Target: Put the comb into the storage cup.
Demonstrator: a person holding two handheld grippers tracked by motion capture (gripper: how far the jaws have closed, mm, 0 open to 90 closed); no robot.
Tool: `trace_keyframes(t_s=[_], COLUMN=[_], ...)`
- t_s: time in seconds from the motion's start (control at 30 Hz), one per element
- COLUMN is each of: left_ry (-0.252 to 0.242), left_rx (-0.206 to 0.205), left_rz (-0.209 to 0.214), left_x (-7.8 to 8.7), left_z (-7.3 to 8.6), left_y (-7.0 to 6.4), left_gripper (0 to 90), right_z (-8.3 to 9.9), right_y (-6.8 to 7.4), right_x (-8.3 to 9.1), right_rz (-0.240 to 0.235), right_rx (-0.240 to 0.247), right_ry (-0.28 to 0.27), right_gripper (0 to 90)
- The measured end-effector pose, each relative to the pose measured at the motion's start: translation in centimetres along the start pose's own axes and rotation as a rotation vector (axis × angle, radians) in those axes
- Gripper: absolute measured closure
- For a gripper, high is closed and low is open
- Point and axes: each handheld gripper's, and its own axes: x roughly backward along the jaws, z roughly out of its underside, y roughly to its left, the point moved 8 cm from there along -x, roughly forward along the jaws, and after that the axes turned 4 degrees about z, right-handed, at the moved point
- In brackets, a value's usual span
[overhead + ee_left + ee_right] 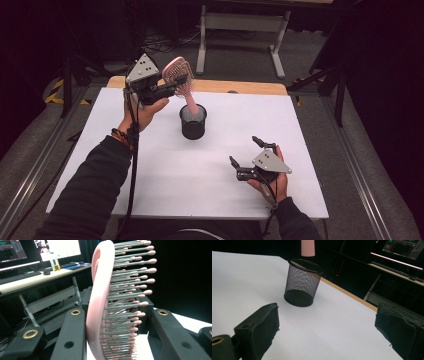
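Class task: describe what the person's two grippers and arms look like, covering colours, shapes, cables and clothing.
Both the left gripper and right gripper are black with two jaws, brass-ringed holes and a grey three-cornered plate on top. A black cable trails from each. Dark sleeves; a beaded bracelet on the left wrist.

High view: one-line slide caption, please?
Left gripper holds a pink hairbrush handle-down over a black mesh cup; right gripper rests open.

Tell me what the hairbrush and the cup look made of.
Hairbrush: pink body looks like smooth moulded plastic with a soft sheen; the bristles are thin grey pins with pink ball tips, plastic or metal, hard to tell. Cup: black wire mesh you can see through, likely painted metal, with a solid rim and base.
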Motion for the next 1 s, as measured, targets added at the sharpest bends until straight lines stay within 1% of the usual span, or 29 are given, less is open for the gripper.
trace_keyframes(t_s=[0.07, 0.13, 0.17, 0.33, 0.4, 0.47, 0.53, 0.67, 0.7, 0.8, 1.0], left_ry=[0.008, 0.013, 0.015, 0.044, 0.052, 0.054, 0.067, 0.075, 0.083, 0.097, 0.116], left_rx=[0.003, 0.003, 0.003, -0.003, -0.006, 0.002, 0.005, 0.009, 0.010, 0.012, 0.021], left_rz=[-0.004, -0.008, -0.008, -0.023, -0.031, -0.029, -0.039, -0.038, -0.037, -0.042, -0.036], left_x=[-0.2, -0.5, -0.6, -1.5, -1.7, -1.9, -2.2, -2.6, -2.8, -3.1, -3.6], left_z=[0.2, 0.3, 0.4, 1.0, 1.2, 1.4, 1.7, 2.2, 2.5, 3.1, 4.1], left_y=[0.2, 0.3, 0.3, 0.6, 0.7, 0.9, 1.1, 1.1, 1.0, 1.1, 1.1], left_gripper=[63.1, 63.1, 63.1, 63.1, 63.1, 63.1, 63.1, 63.1, 63.0, 63.1, 63.0], right_z=[0.0, 0.0, -0.1, 0.1, 0.0, 0.0, 0.1, 0.3, 0.3, 0.4, 0.4], right_y=[0.2, 0.3, 0.3, 0.4, 0.3, 0.3, 0.4, 0.7, 0.7, 0.8, 0.9], right_x=[0.0, -0.1, -0.2, -0.1, -0.1, -0.2, -0.3, -0.5, -0.5, -0.6, -0.6], right_rz=[-0.016, -0.020, -0.026, -0.031, -0.028, -0.029, -0.034, -0.042, -0.041, -0.044, -0.046], right_rx=[0.002, 0.011, 0.007, 0.000, -0.006, 0.000, 0.001, 0.011, 0.013, 0.012, 0.011], right_ry=[-0.005, -0.002, -0.004, 0.002, -0.008, -0.006, -0.002, 0.010, 0.010, 0.014, 0.015], right_gripper=[6.0, 6.0, 6.0, 5.7, 5.7, 5.7, 5.7, 5.7, 5.7, 5.7, 5.7])
